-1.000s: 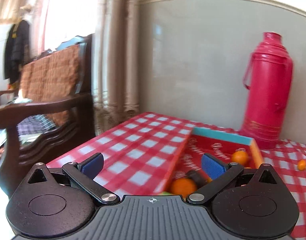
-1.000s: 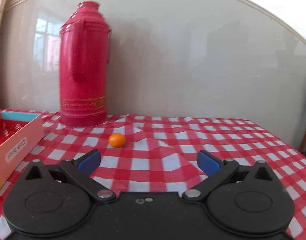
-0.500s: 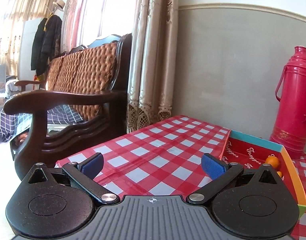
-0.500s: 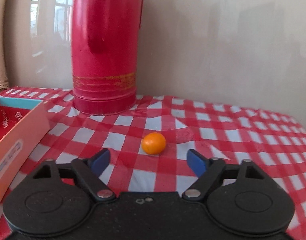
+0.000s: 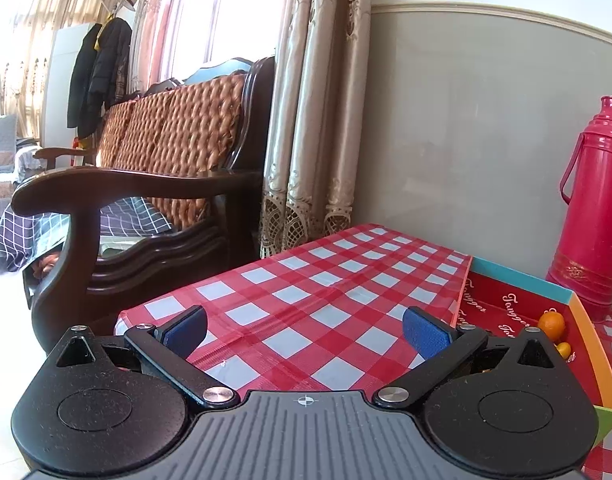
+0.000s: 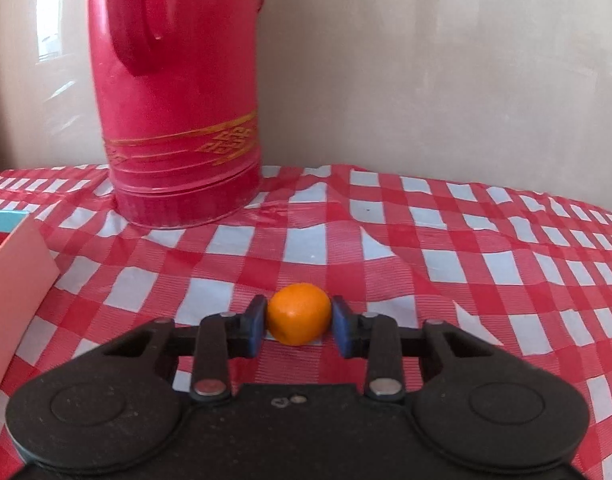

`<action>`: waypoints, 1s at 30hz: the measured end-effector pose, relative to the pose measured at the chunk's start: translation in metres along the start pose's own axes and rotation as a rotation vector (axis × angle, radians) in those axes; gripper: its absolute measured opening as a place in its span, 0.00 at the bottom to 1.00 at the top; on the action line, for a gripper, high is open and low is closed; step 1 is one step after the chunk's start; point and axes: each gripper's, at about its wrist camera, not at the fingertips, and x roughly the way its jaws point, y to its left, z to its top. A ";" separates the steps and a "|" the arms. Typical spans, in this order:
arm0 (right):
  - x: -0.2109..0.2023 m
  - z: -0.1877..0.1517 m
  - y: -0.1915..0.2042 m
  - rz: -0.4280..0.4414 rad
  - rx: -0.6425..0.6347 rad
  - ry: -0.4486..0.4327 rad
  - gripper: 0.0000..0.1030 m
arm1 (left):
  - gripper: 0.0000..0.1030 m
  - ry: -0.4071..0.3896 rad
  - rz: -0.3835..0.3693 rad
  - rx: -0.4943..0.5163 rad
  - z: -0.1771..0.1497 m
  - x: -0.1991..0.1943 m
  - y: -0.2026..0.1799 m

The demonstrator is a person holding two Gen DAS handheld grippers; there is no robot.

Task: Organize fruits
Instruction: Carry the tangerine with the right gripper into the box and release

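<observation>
In the right wrist view my right gripper (image 6: 299, 320) is shut on a small orange fruit (image 6: 299, 319), which sits low over the red checked tablecloth (image 6: 466, 264); both blue pads touch its sides. In the left wrist view my left gripper (image 5: 304, 330) is open and empty above the cloth (image 5: 326, 280), left of a red cardboard box (image 5: 506, 312). Two small orange fruits (image 5: 551, 324) lie in the box near its right wall; the lower part of the box is hidden by the gripper body.
A tall red thermos (image 6: 174, 92) stands just behind the held fruit, against the wall; it also shows in the left wrist view (image 5: 594, 216). The box's outer wall (image 6: 14, 292) is at the left. A wooden sofa (image 5: 146, 184) and curtain (image 5: 310, 140) stand past the table's left edge.
My right gripper has moved forward to the orange fruit and shut on it. My left gripper has swung left, away from the box, and stays open.
</observation>
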 end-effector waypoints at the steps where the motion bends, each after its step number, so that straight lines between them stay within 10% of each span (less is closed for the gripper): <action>1: -0.003 -0.001 0.002 0.008 -0.007 -0.008 0.25 | 1.00 0.000 0.002 -0.001 0.000 0.000 0.000; 18: -0.104 -0.004 0.110 0.417 -0.227 -0.155 0.25 | 1.00 0.028 0.065 -0.122 -0.002 -0.002 0.046; 30: -0.105 -0.025 0.150 0.451 -0.339 -0.102 0.32 | 1.00 0.071 0.086 -0.217 -0.006 0.005 0.077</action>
